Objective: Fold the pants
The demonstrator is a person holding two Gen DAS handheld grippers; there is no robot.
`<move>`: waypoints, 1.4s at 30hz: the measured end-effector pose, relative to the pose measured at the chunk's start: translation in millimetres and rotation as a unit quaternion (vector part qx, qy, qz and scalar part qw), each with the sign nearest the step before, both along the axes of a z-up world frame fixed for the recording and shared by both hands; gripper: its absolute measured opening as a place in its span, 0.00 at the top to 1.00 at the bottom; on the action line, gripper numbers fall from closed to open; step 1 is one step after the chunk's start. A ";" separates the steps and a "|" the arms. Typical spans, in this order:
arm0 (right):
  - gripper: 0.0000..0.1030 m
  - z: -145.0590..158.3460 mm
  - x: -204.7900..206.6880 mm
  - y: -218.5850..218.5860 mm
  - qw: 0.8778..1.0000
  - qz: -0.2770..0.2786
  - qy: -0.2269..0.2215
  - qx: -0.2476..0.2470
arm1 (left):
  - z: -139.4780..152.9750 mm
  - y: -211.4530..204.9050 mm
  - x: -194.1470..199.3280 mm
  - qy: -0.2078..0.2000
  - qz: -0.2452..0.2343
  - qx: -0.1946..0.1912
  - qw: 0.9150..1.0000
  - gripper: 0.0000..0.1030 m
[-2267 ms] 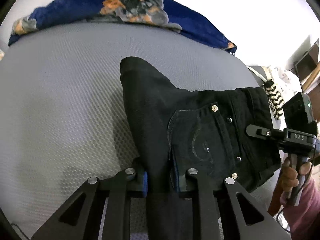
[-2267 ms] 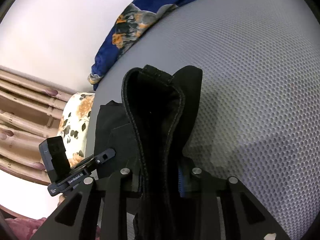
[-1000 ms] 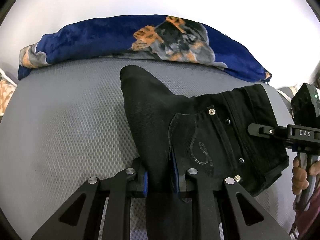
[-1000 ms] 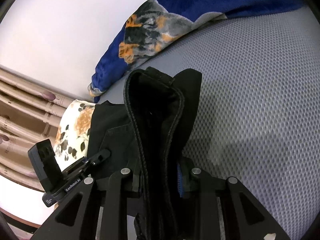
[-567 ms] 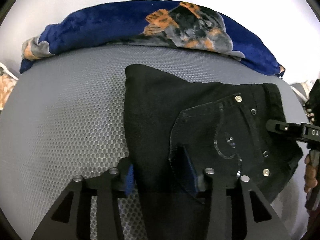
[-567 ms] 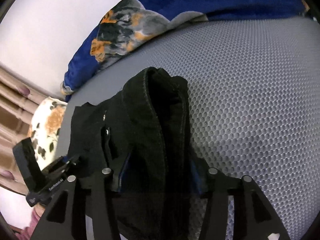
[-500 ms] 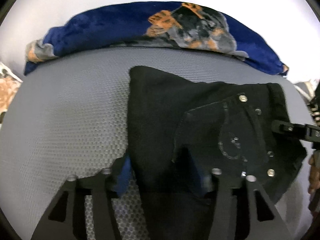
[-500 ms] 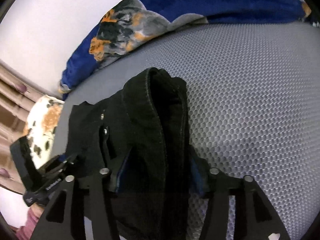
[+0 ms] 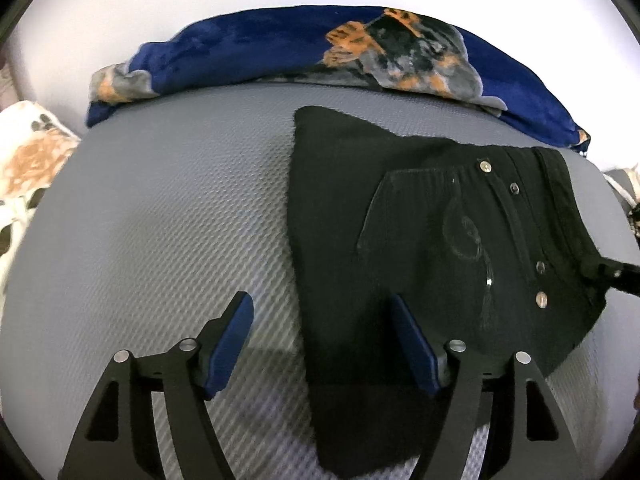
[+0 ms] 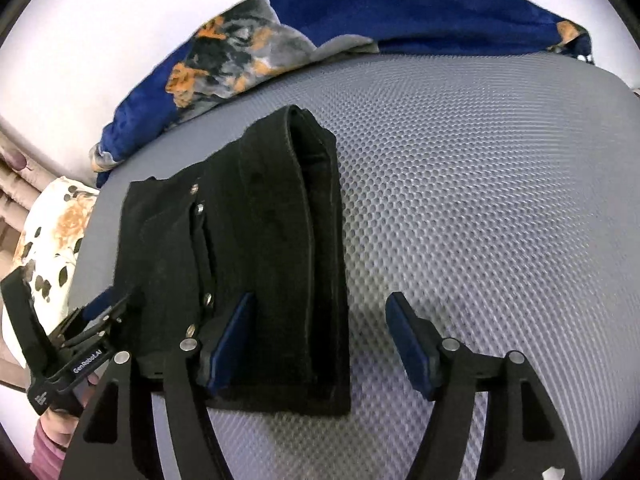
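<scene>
Black pants [image 9: 420, 248] lie folded flat on the grey mesh mat [image 9: 160, 220], back pocket and rivets facing up. My left gripper [image 9: 322, 340] is open and empty, with the pants' left edge between its blue pads. In the right wrist view the pants [image 10: 248, 240] show their waistband end. My right gripper [image 10: 320, 340] is open and empty over the pants' right edge. The left gripper also shows at the lower left in the right wrist view [image 10: 86, 332].
A blue blanket with orange and grey print [image 9: 340, 52] lies along the far edge of the mat by the white wall. A floral pillow [image 9: 28, 160] lies at the left. Bare mat [image 10: 480, 200] extends right of the pants.
Both grippers were shut on the pants and held them up. They have set the pants down flat on the mat and opened, letting go.
</scene>
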State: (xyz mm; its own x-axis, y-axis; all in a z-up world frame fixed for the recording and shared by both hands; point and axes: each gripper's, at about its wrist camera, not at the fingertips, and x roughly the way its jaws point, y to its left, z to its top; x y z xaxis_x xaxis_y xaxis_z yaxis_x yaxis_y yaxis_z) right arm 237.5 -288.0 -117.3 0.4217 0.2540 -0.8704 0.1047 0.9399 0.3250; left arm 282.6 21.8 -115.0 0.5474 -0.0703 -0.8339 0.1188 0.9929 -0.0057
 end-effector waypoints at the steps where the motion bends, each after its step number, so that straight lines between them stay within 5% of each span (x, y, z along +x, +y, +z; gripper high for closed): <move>1: 0.36 4.7 -6.2 0.8 1.000 -0.002 -0.006 -0.005 | 0.6 0.4 -6.1 -0.003 0.000 0.004 1.000 0.30; 8: 0.34 37.3 -48.2 21.3 0.998 0.009 -0.053 -0.042 | 13.8 1.2 -54.7 -0.025 0.006 0.026 0.999 0.30; 22: 0.15 69.6 -114.1 77.2 0.988 0.014 -0.118 -0.103 | 50.0 7.4 -131.0 -0.057 0.048 0.035 0.997 0.30; 42: 0.10 69.4 -153.0 97.8 0.981 0.009 -0.146 -0.127 | 49.3 9.9 -167.1 -0.059 0.060 0.036 0.996 0.30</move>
State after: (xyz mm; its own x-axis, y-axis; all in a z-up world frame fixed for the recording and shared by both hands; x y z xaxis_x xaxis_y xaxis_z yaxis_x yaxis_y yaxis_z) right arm 84.5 -190.2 -48.0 0.6592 0.0553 -0.7499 0.0239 0.9953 0.0944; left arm 115.6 31.7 -65.7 0.6422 0.0599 -0.7642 -0.0054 0.9973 0.0737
